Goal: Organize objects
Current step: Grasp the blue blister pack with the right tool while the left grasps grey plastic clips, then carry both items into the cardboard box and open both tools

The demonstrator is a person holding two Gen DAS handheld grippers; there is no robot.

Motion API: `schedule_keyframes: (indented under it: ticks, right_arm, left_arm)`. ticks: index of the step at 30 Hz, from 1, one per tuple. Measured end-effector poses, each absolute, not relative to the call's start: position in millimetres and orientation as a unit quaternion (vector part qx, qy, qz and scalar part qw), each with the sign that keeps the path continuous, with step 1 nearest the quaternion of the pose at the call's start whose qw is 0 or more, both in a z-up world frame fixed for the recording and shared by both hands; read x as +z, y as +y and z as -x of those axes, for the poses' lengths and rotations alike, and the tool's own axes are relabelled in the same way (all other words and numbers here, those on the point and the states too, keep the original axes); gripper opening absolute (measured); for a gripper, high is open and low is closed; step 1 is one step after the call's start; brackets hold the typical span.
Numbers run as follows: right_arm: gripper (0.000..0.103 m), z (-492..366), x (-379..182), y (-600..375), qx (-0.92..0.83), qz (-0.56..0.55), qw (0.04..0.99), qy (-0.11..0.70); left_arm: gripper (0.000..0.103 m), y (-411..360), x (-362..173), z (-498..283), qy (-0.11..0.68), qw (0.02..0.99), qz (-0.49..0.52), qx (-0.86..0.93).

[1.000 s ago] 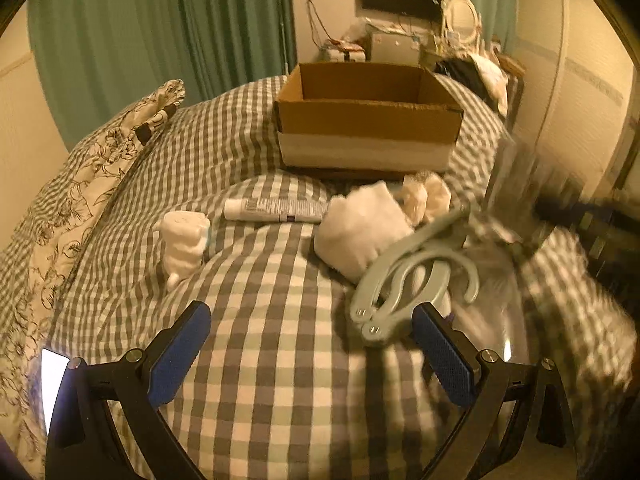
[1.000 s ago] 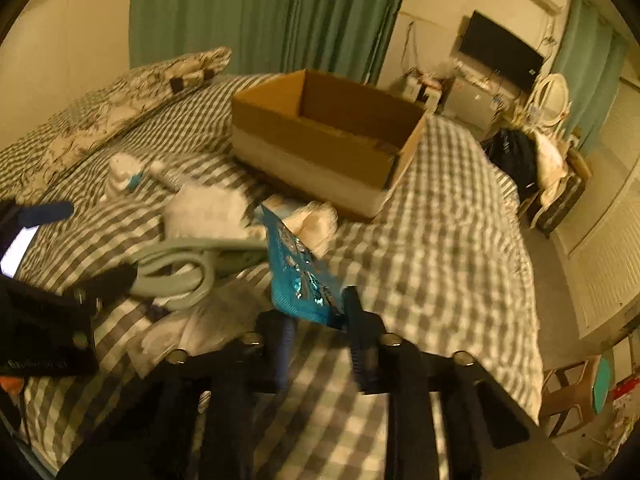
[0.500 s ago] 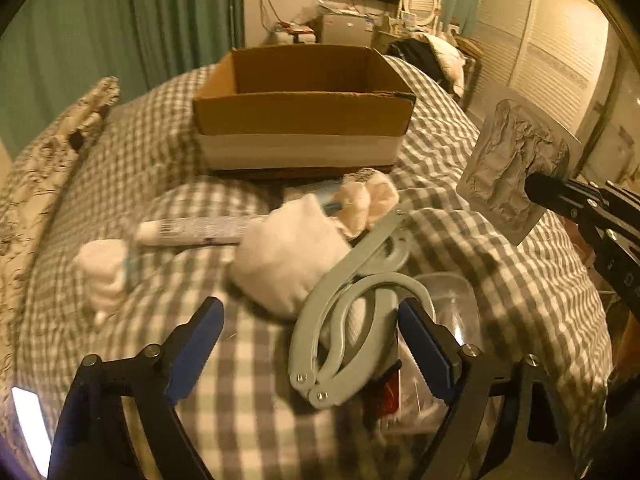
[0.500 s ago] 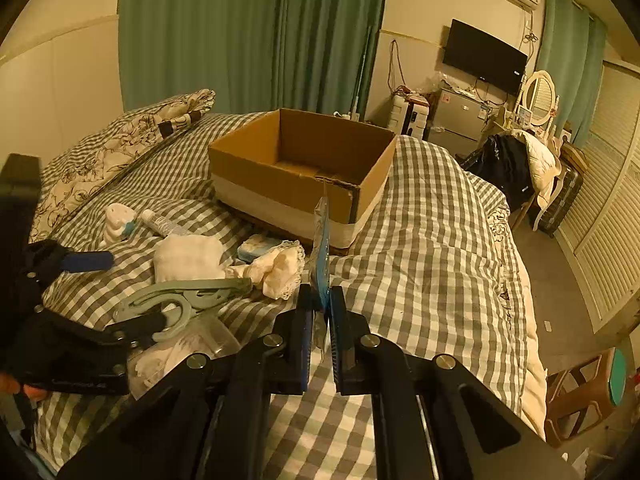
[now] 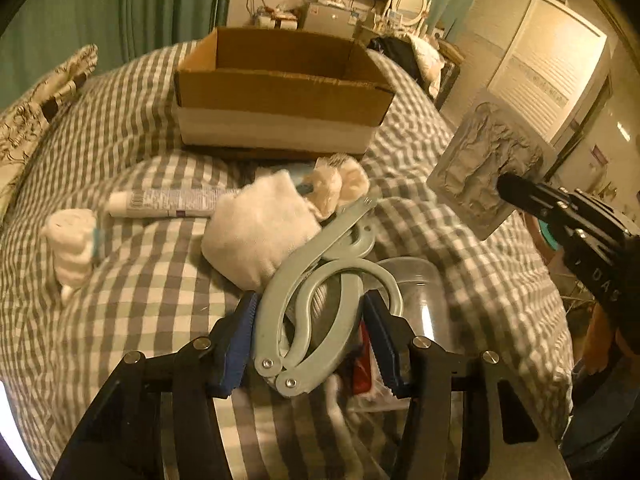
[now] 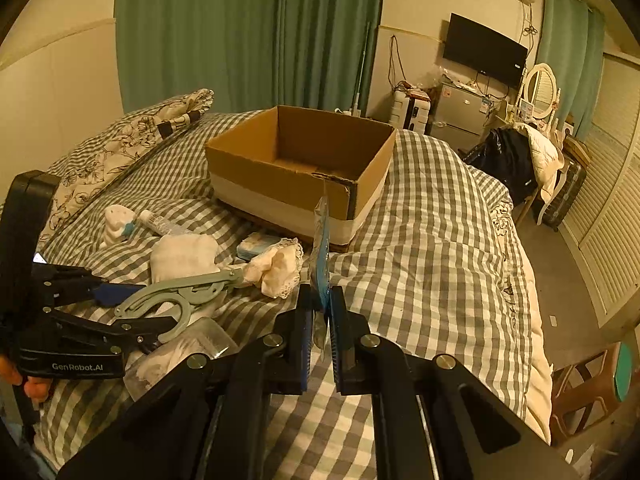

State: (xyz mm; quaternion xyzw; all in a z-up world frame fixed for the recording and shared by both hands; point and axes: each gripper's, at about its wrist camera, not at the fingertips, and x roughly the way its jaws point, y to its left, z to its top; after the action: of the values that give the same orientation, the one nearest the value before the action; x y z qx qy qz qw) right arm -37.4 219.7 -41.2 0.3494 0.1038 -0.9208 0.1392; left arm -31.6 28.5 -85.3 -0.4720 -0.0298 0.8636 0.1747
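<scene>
Your left gripper (image 5: 308, 332): fingers narrowed round the folding hanger (image 5: 316, 296), blue pads beside its arms; contact can't tell. Hanger lies on the bed (image 5: 152, 292) near its front edge, atop a clear plastic container (image 5: 416, 292), tip by the white cloth bundle (image 5: 260, 232). Your right gripper (image 6: 320, 312): clamped on a flat foil packet (image 6: 321, 240), held edge-up above the bed, right of the pile. Cardboard box (image 6: 300, 160) open, mid-bed behind the items. Tube (image 5: 168, 202) and small white roll (image 5: 74, 244) toward the bed's left side.
</scene>
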Motion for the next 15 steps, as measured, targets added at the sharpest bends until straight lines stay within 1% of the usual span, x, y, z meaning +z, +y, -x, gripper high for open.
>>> schedule_keyframes:
  ticks: [10,13,14,15]
  right_arm:
    - [0.008,8,-6,214,-0.933,-0.311,0.137,0.115]
    - [0.008,1,8,213,-0.937,-0.297,0.14,0.117]
    - [0.008,0,14,212,-0.939,-0.292,0.143,0.116]
    - [0.008,-2,19,211,-0.94,-0.286,0.145,0.116]
  left_arm:
    - [0.052,15,-37,8,-0.027,0.164,0.42,0.892]
    - [0.05,13,-17,6,-0.019,0.161,0.397,0.903]
    - [0.041,13,-10,7,-0.017,0.161,0.389,0.907]
    - [0.01,13,-3,8,-0.015,0.162,0.383,0.909]
